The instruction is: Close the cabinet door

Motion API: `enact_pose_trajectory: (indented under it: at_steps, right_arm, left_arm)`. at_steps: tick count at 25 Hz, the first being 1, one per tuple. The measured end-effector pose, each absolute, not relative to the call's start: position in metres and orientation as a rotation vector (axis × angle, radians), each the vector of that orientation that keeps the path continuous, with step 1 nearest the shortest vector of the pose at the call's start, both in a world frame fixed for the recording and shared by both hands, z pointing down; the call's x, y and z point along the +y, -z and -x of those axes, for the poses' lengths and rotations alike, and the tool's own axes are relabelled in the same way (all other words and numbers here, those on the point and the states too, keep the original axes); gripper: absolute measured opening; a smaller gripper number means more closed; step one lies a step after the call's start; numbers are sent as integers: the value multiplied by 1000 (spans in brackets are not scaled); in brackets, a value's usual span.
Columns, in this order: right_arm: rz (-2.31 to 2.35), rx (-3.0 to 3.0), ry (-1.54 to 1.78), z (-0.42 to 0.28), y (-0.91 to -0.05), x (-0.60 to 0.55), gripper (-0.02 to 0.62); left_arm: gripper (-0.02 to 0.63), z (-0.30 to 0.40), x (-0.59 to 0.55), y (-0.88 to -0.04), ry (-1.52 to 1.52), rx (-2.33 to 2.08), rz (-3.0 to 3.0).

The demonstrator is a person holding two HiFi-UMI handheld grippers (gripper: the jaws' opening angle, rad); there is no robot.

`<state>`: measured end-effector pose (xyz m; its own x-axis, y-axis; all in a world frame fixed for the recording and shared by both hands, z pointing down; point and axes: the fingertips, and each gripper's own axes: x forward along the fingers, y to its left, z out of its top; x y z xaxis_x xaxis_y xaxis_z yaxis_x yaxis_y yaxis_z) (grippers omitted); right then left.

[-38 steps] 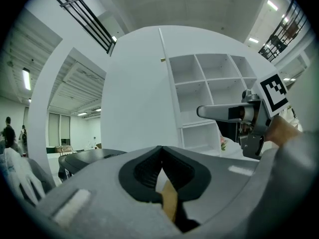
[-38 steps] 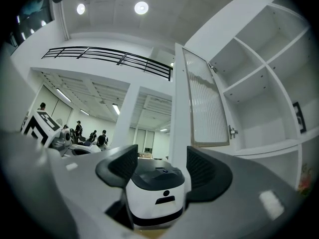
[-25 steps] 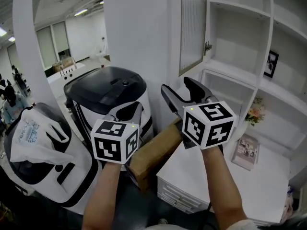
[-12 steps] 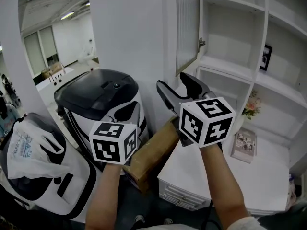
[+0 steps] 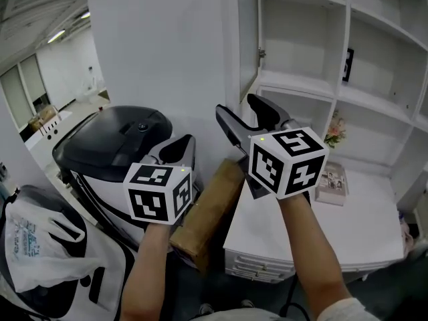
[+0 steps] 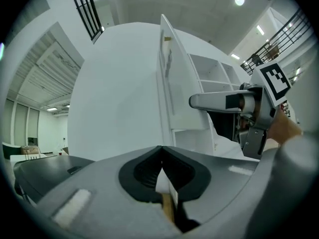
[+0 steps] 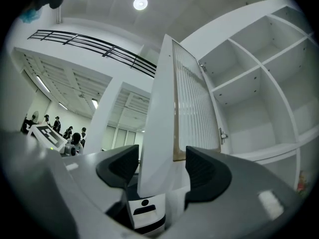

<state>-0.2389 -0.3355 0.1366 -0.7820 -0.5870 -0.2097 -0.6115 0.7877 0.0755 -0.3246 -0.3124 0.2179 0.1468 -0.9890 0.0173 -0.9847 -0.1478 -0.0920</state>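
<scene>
The white cabinet door [image 5: 248, 39] with its ribbed glass panel stands swung out from the shelves [image 5: 314, 52], edge-on in the head view. My right gripper [image 5: 238, 107] is open just below the door's lower corner. In the right gripper view the door [image 7: 192, 108] rises in the gap between the two jaws of the right gripper [image 7: 162, 166]; whether it touches I cannot tell. My left gripper [image 5: 178, 146] is shut on nothing, lower and to the left. The left gripper view shows the door [image 6: 172, 78] ahead and the right gripper's finger [image 6: 219, 101] beside it.
A black-lidded white bin [image 5: 110, 142] stands left of the cabinet, a brown cardboard box [image 5: 207, 212] leaning beside it. A white drawer unit [image 5: 334, 229] below the shelves carries a photo frame [image 5: 331, 179]. Flowers [image 5: 334, 129] sit behind. A plastic bag [image 5: 37, 246] lies lower left.
The head view has swung toward the cabinet, so the door now looks more edge-on. Both grippers have drifted closer to the door's lower edge. The jaws have not changed.
</scene>
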Motion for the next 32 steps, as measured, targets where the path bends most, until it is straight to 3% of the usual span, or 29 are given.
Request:
enact_pose_trajectory:
  at_steps: [21, 32]
  right_arm:
    - [1150, 2741, -183, 244, -136, -337, 179]
    - [1170, 2721, -202, 238, -136, -336, 186]
  left_arm:
    - [-3, 329, -326, -202, 51, 1734, 2492]
    - [-3, 326, -323, -198, 76, 1668, 2512]
